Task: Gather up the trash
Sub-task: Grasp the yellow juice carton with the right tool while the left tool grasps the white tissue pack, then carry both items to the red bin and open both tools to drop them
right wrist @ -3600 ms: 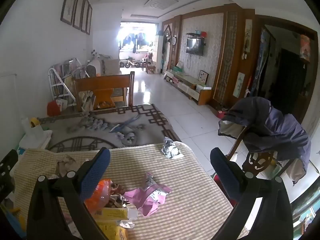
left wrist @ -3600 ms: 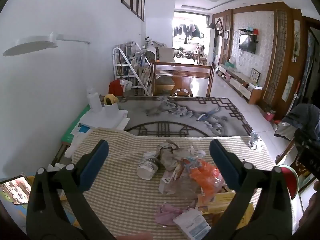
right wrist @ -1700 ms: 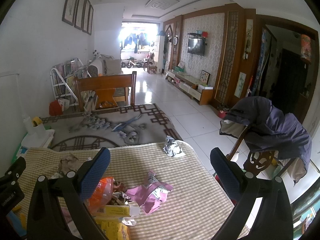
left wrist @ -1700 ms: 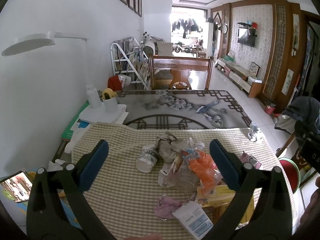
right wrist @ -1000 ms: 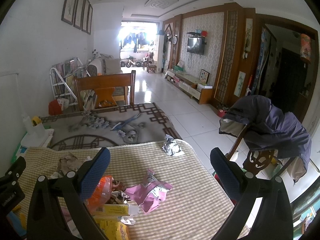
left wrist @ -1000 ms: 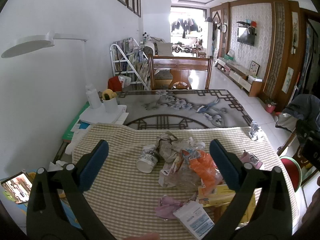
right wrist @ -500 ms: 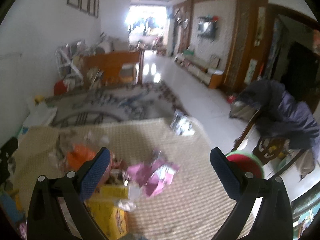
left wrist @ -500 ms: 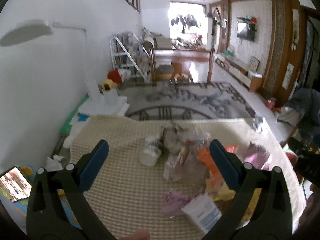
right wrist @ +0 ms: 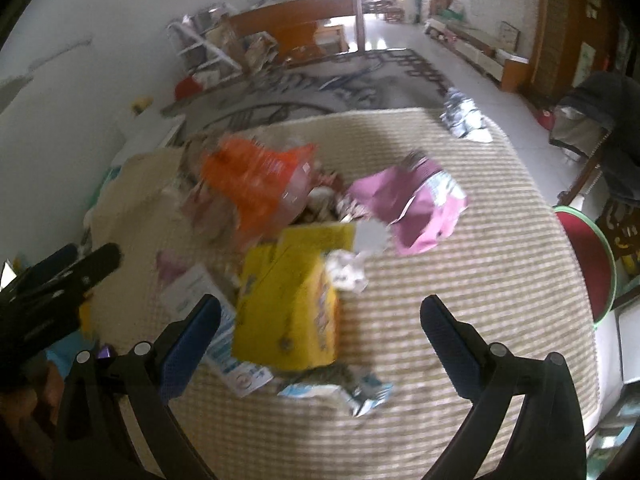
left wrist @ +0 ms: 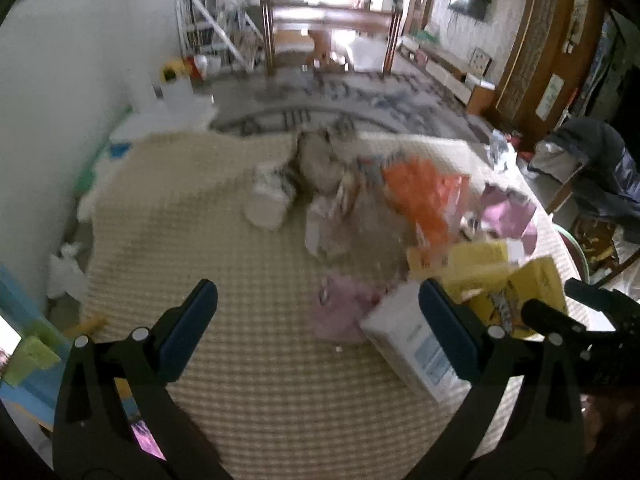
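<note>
1. Worktop (right wrist: 460, 280), one, covered by a beige checked cloth; all the trash lies on it, heaped toward the middle and the left side in the right wrist view.
2. Left tongs (left wrist: 318, 312), one pair, blue pads spread wide, nothing between them; they hang over the cloth just short of the heap.
3. Right tongs (right wrist: 320, 320), one pair, likewise wide though the jaws have just been closing a little; no pad presses on anything. The yellow box lies on the cloth in the gap between them.
4. Yellow box (right wrist: 288, 300), one, flattened cardboard, flap open, at the near side of the heap.
5. Orange plastic bag (right wrist: 256, 180), one, crumpled, beyond the yellow box.
6. Pink wrapper (right wrist: 416, 208), one large, torn open, right of the orange bag; a second, smaller pink scrap (left wrist: 340, 312) lies beside the white carton.
7. White carton (left wrist: 416, 344), one, with blue print, touching the yellow box's near left corner.
8. White cup (left wrist: 268, 204), one, on its side at the far left of the heap.
9. Silver foil wrapper (right wrist: 464, 120), one, alone at the far edge of the cloth, well apart from the rest.
10. Crumpled paper and small wrappers in the heap: too blurred to count.
11. Red round stool (right wrist: 584, 260), one, green-rimmed, beside the worktop.
</note>
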Tool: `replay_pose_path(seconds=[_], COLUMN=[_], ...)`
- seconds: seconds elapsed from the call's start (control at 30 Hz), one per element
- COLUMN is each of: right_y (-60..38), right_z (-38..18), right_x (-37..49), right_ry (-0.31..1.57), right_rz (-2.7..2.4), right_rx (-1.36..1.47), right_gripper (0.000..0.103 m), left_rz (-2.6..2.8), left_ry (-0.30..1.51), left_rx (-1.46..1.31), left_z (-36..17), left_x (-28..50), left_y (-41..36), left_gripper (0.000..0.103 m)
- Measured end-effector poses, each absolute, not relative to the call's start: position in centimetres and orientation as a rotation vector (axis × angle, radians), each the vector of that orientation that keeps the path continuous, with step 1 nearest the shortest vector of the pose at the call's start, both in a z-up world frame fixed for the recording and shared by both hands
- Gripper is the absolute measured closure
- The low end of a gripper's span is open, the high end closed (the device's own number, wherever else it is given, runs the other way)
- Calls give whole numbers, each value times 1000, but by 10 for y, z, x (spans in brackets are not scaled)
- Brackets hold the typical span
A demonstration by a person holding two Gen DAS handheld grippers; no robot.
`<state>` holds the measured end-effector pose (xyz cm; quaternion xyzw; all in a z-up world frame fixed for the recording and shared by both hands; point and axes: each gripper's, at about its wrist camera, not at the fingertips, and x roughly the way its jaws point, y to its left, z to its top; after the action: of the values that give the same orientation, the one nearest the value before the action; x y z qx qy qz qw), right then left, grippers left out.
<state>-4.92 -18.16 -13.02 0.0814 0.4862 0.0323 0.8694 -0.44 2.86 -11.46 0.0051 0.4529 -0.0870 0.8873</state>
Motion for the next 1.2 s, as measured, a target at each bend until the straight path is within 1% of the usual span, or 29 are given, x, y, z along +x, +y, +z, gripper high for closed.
replay_pose_path(seconds=[0.07, 0.1, 0.13, 0.2, 0.27, 0.3, 0.47, 0.5, 0.57, 0.87, 0.9, 0.93, 0.97, 1.03, 1.1, 1.2], right_y=[-181, -183, -185, -192, -199, -202, -218, -220, -224, -247, -251, -254, -258, -274, -295, -340], right_z=[-134, -136, -138, -135, -125, -120, -96, -94, -90, -82, -81, -80, -78, -72, -68, -61], right_x=[-48, -48, -47, -47, -49, -51, -53, -53, -54, -60, -59, -60, -60, -60, -60, -59], right_ry=[1030, 1032, 1035, 1022, 982, 963, 880, 872, 861, 843, 841, 838, 833, 815, 802, 774], right_rz=[82, 86, 84, 88, 94, 95, 72, 66, 58, 87, 101, 115, 127, 142, 135, 82], right_rx=[185, 196, 203, 228, 248, 251, 271, 269, 270, 243, 239, 237, 234, 230, 236, 236], right_gripper=[51, 60, 67, 67, 68, 68, 68, 68, 68, 68, 68, 68, 68, 68, 68, 68], left_rz=[-223, -244, -261, -295, -333, -351, -394, -394, -380, -281, -256, -238, -220, -197, -179, -144], left_ry=[965, 979, 991, 1031, 1082, 1103, 1164, 1168, 1164, 1254, 1261, 1267, 1271, 1269, 1259, 1225], left_rx=[-9, -15, -20, -40, -74, -90, -126, -125, -113, -144, -146, -150, -153, -176, -200, -230], left_z=[-120, -122, -125, -132, -140, -144, -152, -153, -153, -178, -181, -183, -184, -186, -185, -176], left_x=[-5, -5, -6, -7, -9, -10, -15, -15, -17, -6, -6, -5, -6, -8, -11, -19], left_y=[26, 24, 21, 16, 12, 9, -6, -9, -17, -36, -39, -41, -43, -46, -50, -55], left_gripper=[11, 16, 19, 30, 36, 36, 36, 31, 25, 23, 24, 27, 35, 36, 40, 43])
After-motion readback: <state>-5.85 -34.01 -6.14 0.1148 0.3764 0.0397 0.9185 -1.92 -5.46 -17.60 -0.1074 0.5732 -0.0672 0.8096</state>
